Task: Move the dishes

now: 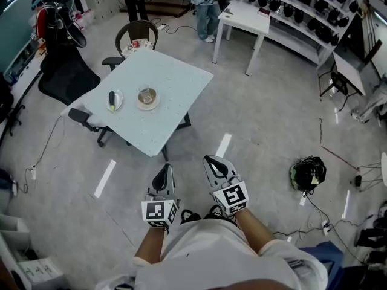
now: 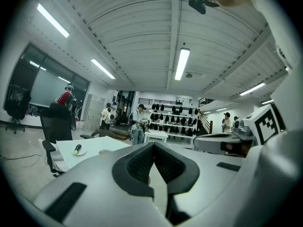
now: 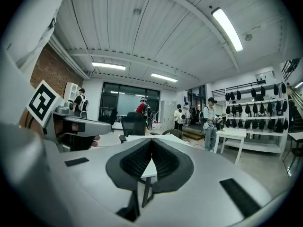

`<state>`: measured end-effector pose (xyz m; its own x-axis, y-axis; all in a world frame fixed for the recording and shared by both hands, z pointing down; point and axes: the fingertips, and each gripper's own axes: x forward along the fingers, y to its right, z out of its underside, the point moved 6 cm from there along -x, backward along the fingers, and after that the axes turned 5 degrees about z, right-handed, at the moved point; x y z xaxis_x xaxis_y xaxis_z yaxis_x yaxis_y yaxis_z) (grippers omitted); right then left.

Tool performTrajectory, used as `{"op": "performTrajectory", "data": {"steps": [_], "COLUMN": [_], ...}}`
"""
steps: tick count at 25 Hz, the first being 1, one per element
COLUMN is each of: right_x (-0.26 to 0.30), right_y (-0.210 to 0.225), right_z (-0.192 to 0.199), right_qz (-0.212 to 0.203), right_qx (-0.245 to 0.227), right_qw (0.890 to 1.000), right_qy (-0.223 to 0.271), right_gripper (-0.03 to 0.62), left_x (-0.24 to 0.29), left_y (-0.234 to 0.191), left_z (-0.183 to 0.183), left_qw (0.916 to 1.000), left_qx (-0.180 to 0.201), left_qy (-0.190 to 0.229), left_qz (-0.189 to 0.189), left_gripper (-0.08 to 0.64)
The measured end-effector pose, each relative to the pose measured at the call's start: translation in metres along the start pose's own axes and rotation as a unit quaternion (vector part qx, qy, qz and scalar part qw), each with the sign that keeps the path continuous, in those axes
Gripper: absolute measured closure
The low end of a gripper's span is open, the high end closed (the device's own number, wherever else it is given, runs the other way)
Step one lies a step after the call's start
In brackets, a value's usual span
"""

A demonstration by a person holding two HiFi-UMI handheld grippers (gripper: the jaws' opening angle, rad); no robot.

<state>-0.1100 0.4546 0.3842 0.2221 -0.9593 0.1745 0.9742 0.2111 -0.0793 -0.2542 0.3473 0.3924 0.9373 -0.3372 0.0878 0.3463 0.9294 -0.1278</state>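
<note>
A pale blue table (image 1: 166,77) stands on the floor some way ahead of me. On it lie a small plate with a dark object (image 1: 114,100) and a saucer holding a glass (image 1: 147,98). My left gripper (image 1: 164,170) and right gripper (image 1: 211,160) hang side by side over the floor, short of the table, both shut and holding nothing. In the left gripper view the jaws (image 2: 154,145) meet at the tips, and the plate (image 2: 78,150) shows far off at the left. In the right gripper view the shut jaws (image 3: 151,143) point at the table (image 3: 147,168).
A black office chair (image 1: 66,77) and a round-backed chair (image 1: 136,35) stand at the table's far sides. A white table (image 1: 245,17), helmet shelves (image 1: 302,11) and standing people (image 1: 205,5) are beyond. A black bundle with cables (image 1: 307,173) lies at right.
</note>
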Motion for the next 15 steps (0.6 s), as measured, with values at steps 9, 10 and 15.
{"op": "performTrajectory", "data": {"steps": [9,10,15], "right_x": [0.019,0.022,0.054], "right_y": [-0.004,-0.002,0.02], "right_z": [0.014,0.016,0.019], "right_qz": [-0.009,-0.011,-0.025], "right_qx": [0.005,0.004,0.006], "right_qw": [1.0,0.999,0.999], "right_qy": [-0.029,-0.033,-0.035], "right_gripper": [0.535,0.526,0.477], "left_x": [0.019,0.022,0.047], "left_y": [-0.014,-0.014,-0.028], "left_z": [0.017,0.018,0.021], "left_qw": [0.9995,0.9995,0.9996], "left_qx": [-0.015,-0.017,-0.018], "left_qy": [-0.018,-0.019,-0.022], "left_qz": [0.021,0.021,0.004], "left_gripper": [0.541,0.541,0.541]}}
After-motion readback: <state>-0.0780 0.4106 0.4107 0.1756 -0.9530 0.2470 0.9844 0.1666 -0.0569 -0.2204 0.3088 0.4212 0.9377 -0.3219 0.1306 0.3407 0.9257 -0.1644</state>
